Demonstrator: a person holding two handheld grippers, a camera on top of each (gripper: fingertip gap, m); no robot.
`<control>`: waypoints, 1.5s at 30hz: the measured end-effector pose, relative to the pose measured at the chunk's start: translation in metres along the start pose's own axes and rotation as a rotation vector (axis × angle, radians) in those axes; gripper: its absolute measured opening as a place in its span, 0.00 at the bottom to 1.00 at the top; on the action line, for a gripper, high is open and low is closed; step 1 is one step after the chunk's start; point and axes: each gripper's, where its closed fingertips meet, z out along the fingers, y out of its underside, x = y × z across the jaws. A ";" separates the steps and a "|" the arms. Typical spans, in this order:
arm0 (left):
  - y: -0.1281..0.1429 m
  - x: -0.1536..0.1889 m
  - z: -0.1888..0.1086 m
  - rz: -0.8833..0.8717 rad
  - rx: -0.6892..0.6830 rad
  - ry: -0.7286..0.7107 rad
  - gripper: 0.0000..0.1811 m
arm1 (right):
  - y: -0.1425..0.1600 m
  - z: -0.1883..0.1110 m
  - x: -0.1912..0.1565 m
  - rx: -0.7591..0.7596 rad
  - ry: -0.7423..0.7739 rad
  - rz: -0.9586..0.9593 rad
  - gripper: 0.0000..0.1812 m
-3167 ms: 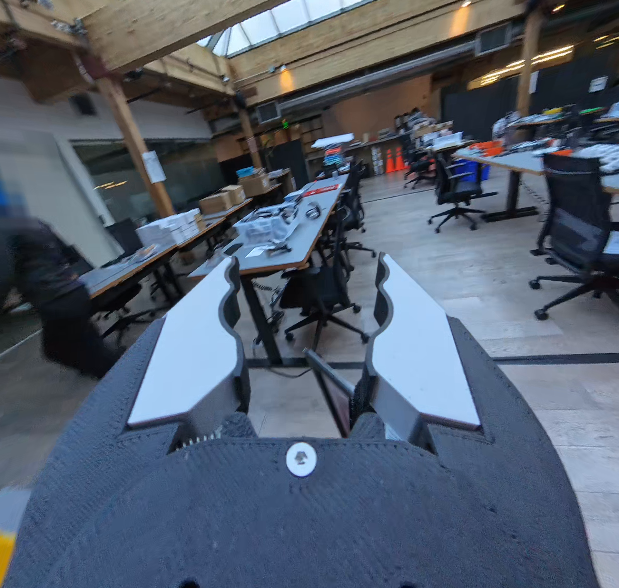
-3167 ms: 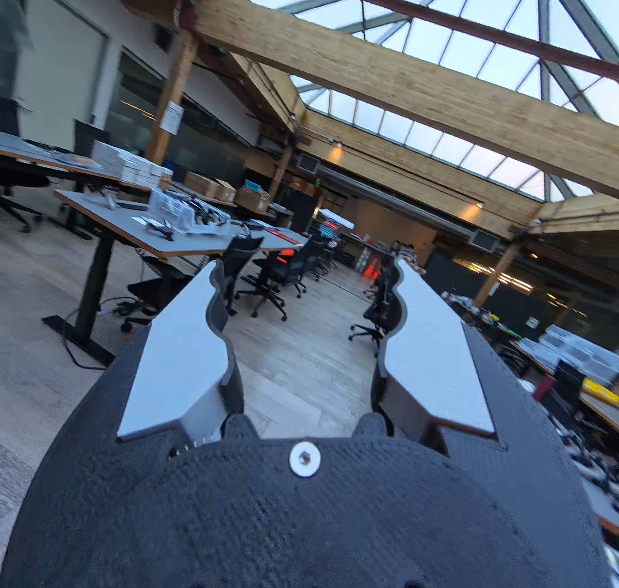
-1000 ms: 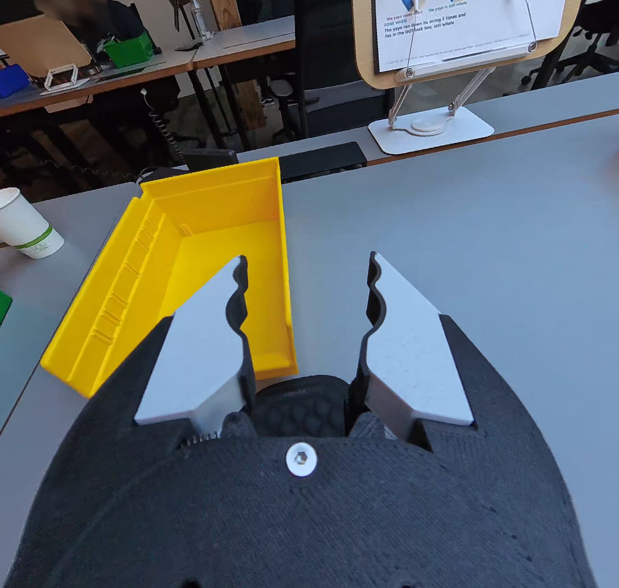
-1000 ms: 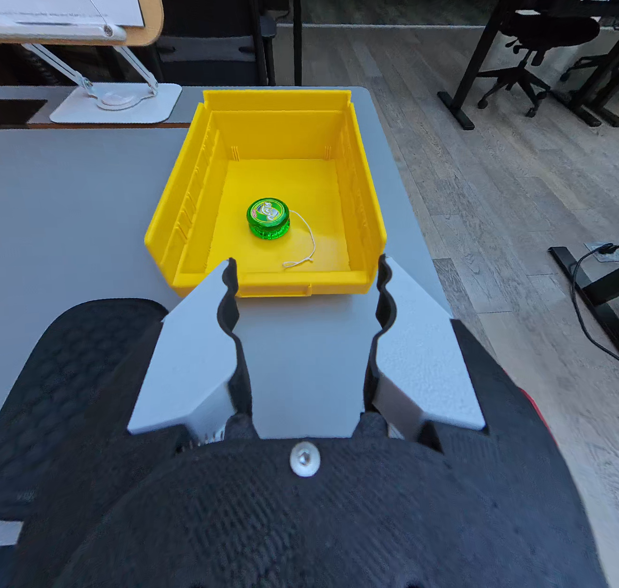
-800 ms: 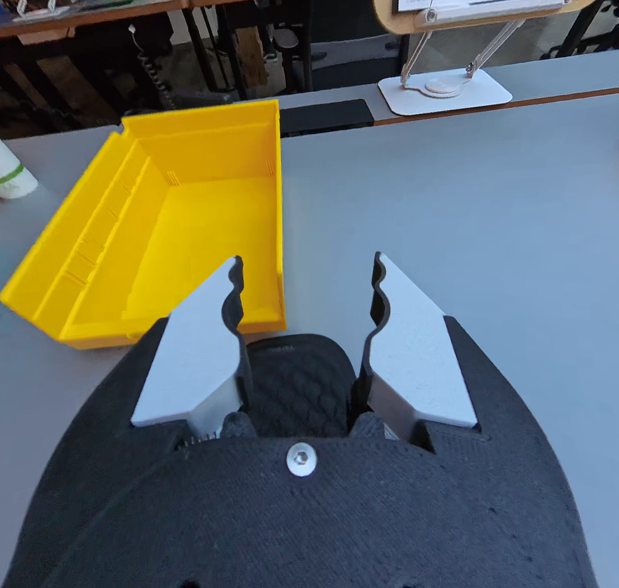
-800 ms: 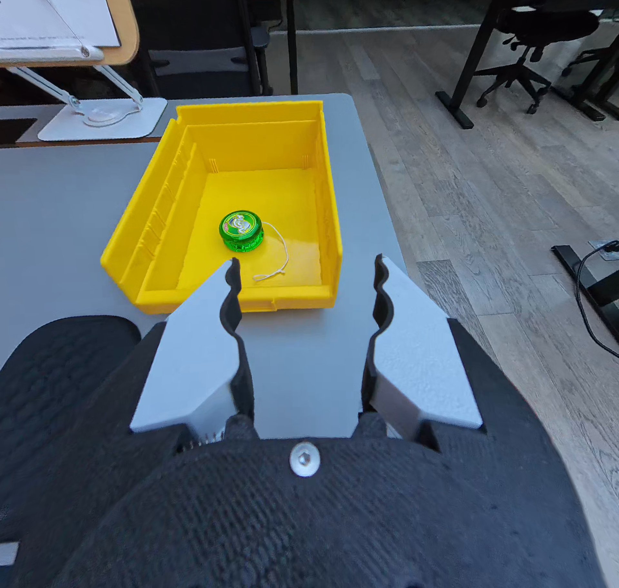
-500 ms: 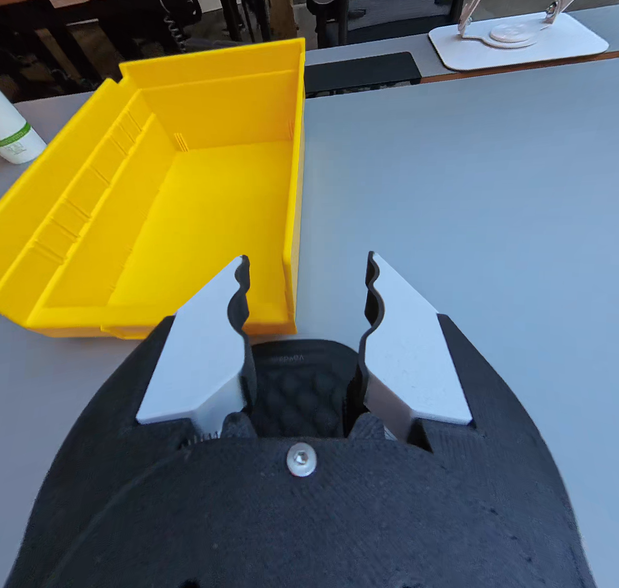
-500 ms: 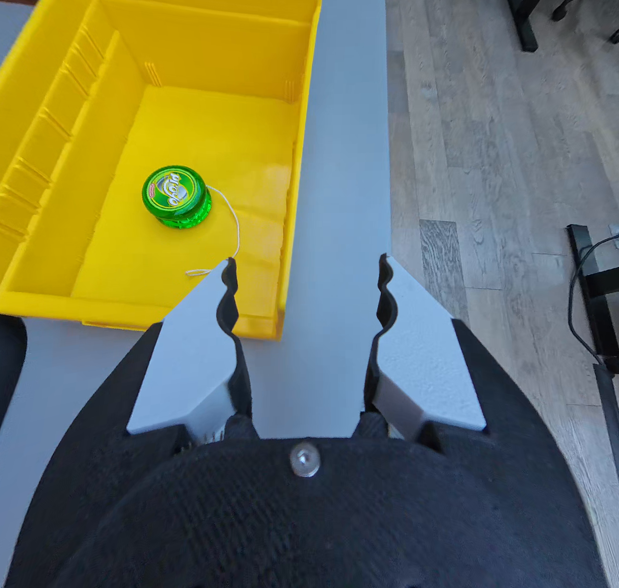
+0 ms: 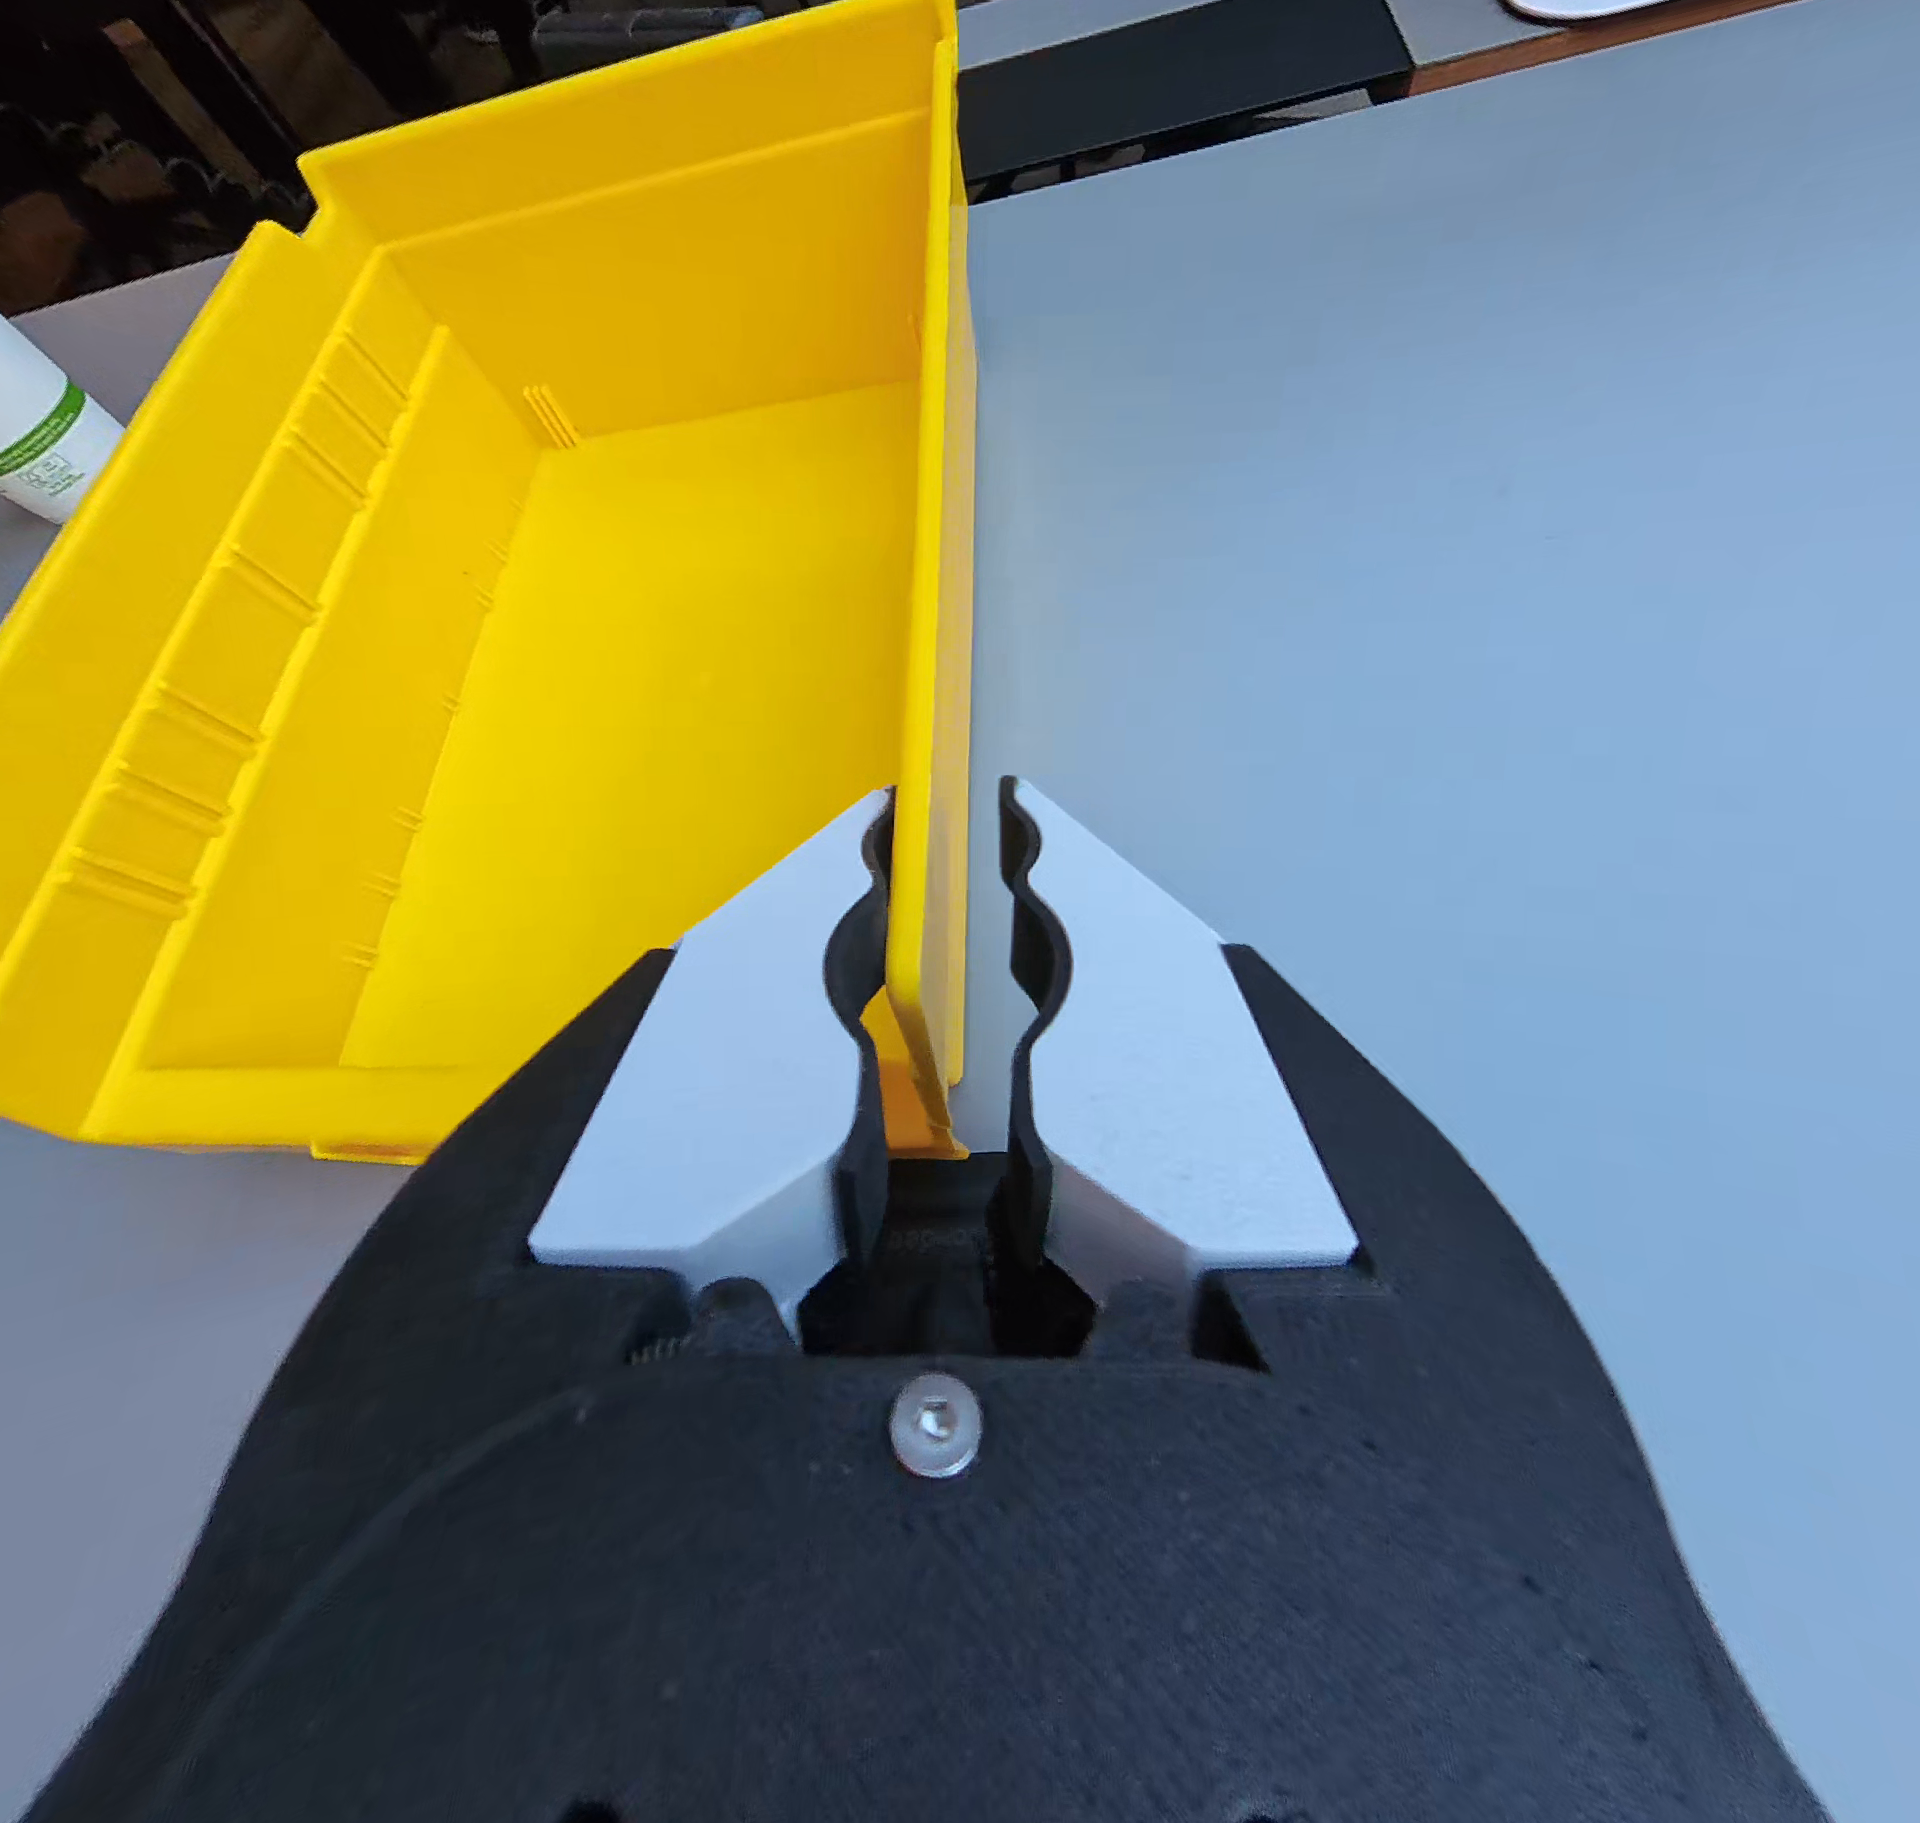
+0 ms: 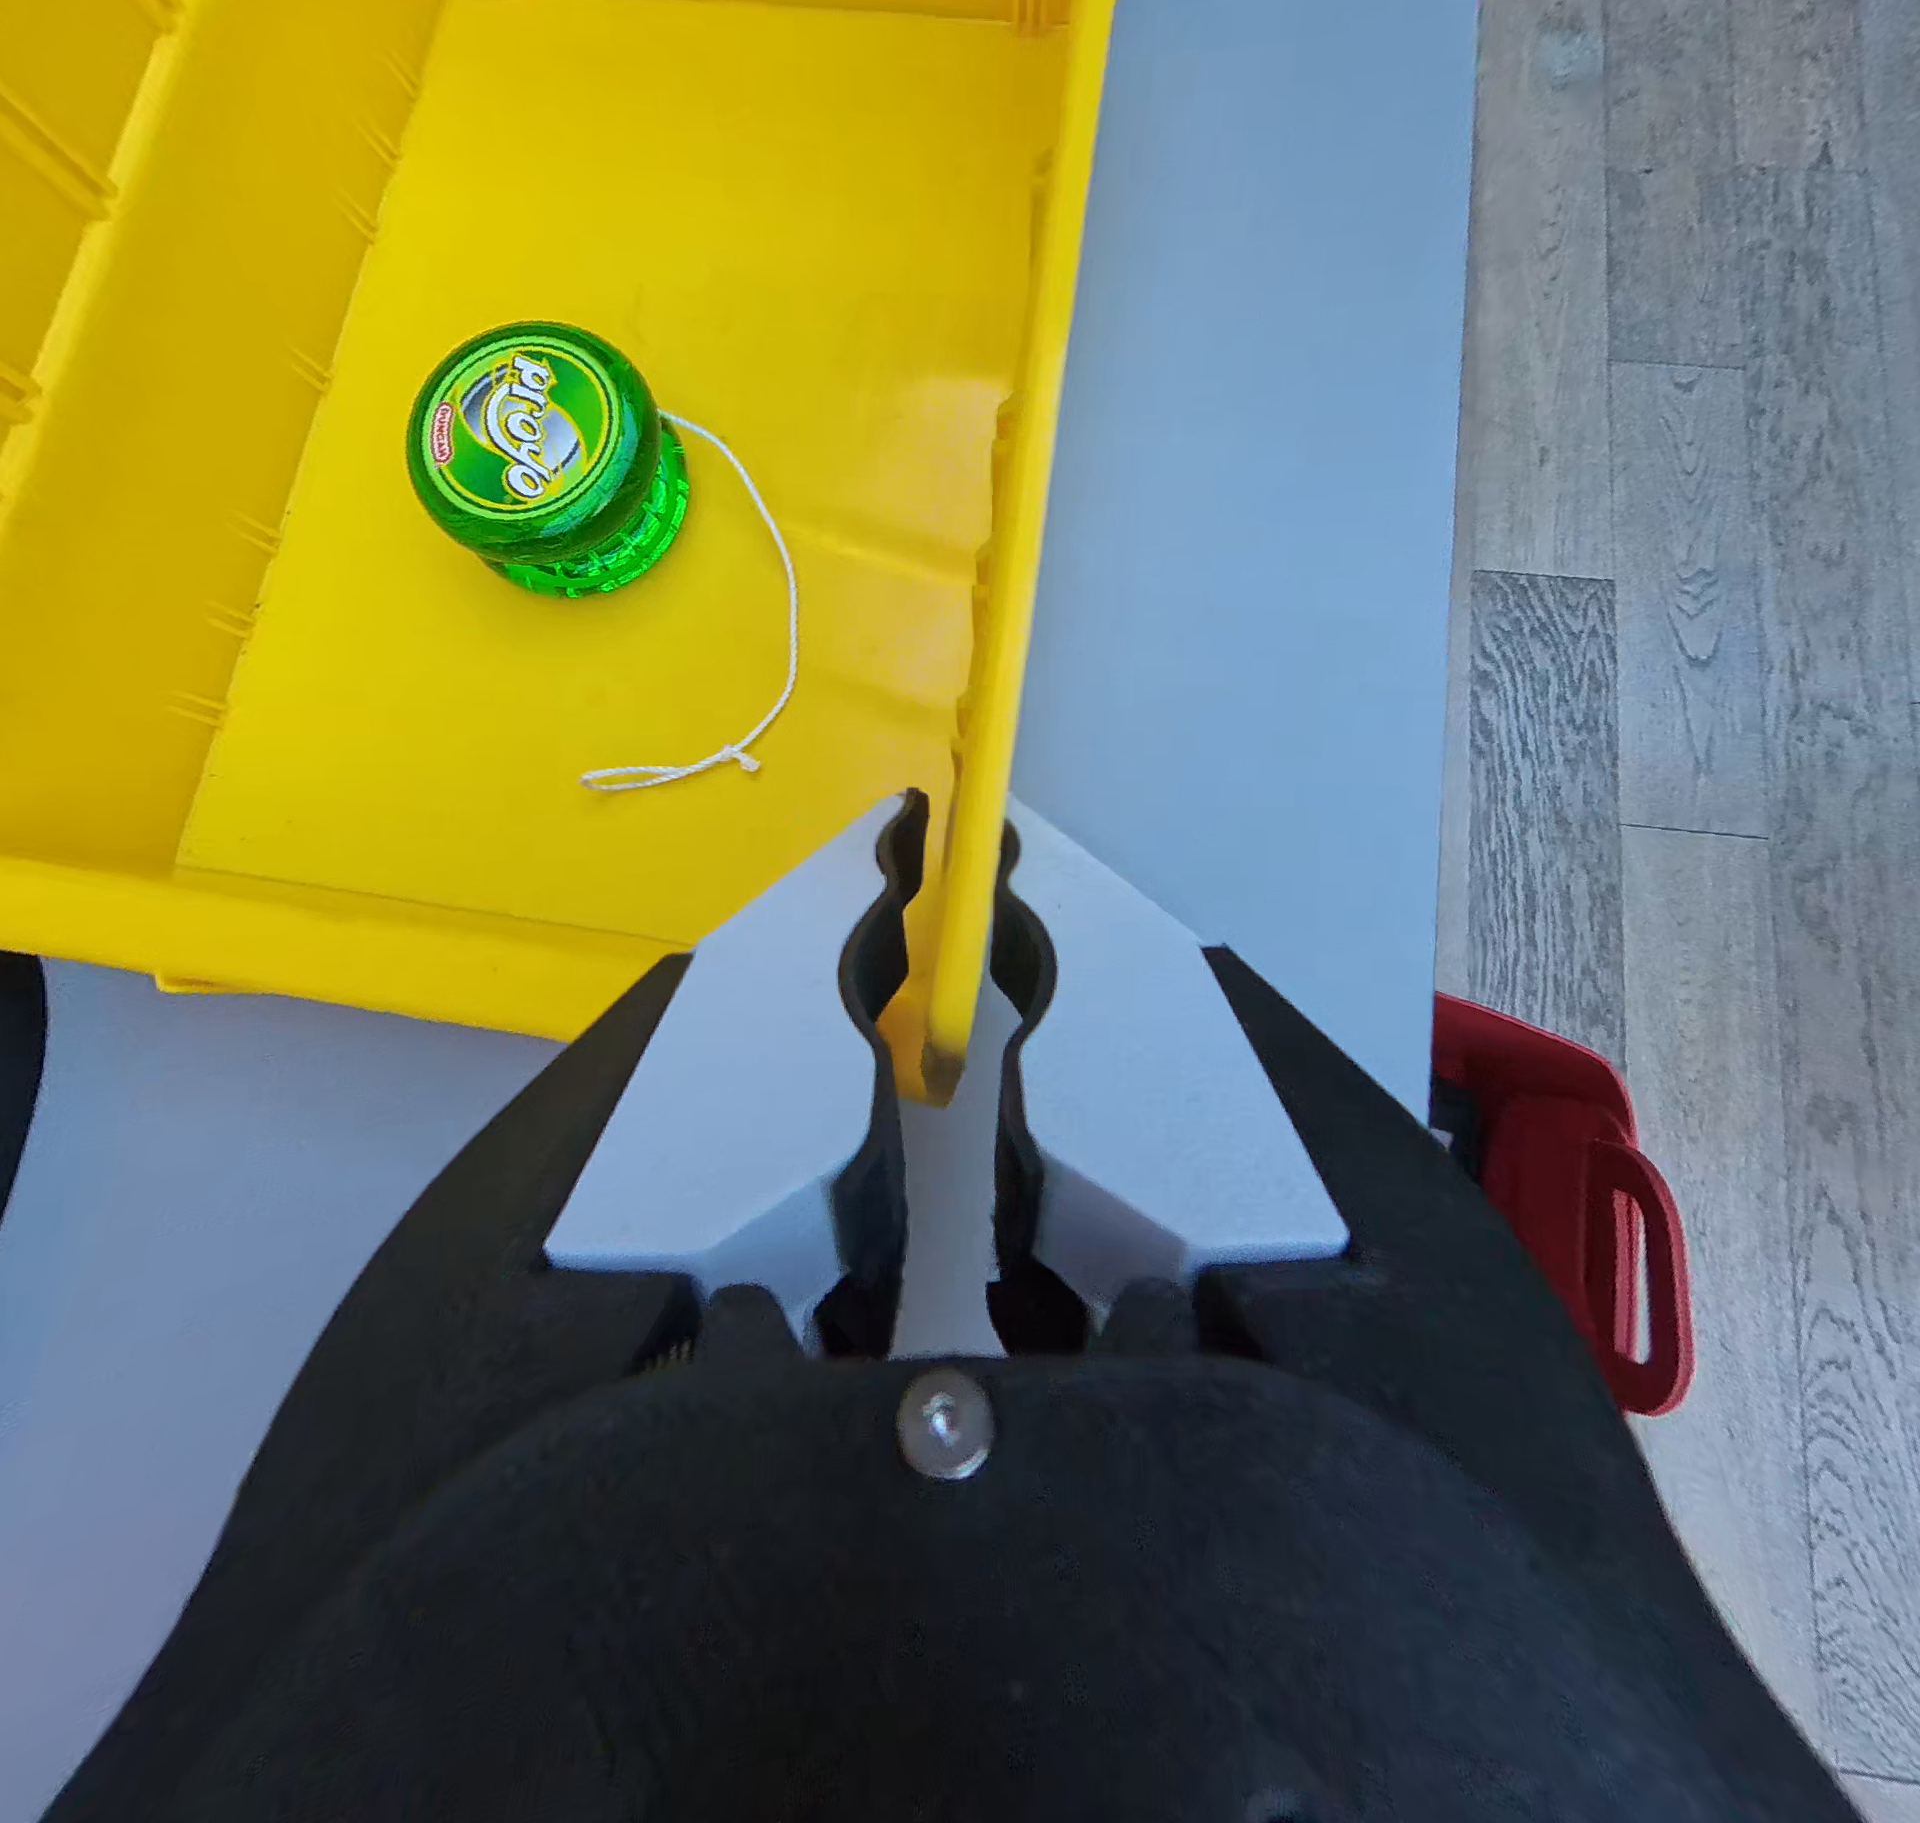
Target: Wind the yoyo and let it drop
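A green yoyo (image 10: 535,448) lies flat on the floor of a yellow bin (image 10: 312,926). Its white string (image 10: 784,620) trails loose to a looped end near the bin's front wall. My right gripper (image 10: 961,812) is shut on that bin's right side wall near the front corner, with one finger inside and one outside. In the left wrist view a second yellow bin (image 9: 644,215) is empty. My left gripper (image 9: 945,797) is closed around its right side wall near the front corner in the same way. The yoyo does not show in the left wrist view.
Both bins stand on a grey table (image 9: 1455,630). A white cup with a green band (image 9: 42,443) stands left of the empty bin, a flat black object (image 9: 1174,69) behind it. The table's right edge (image 10: 1455,526) is close to the yoyo bin, with wooden floor (image 10: 1714,526) and a red object (image 10: 1558,1233) beyond. The gap from one gripper's tips to the other's is roughly 75 cm. The green yoyo (image 10: 535,448) lies around 12 cm away from my right fingertips.
Both grippers swung down from the room to the table, moved forward to the bins' right walls, and went from wide open to closed on them.
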 end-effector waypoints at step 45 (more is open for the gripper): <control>-0.040 0.215 -0.027 0.159 0.122 0.273 0.09 | -0.024 0.031 -0.186 0.003 -0.116 -0.157 0.12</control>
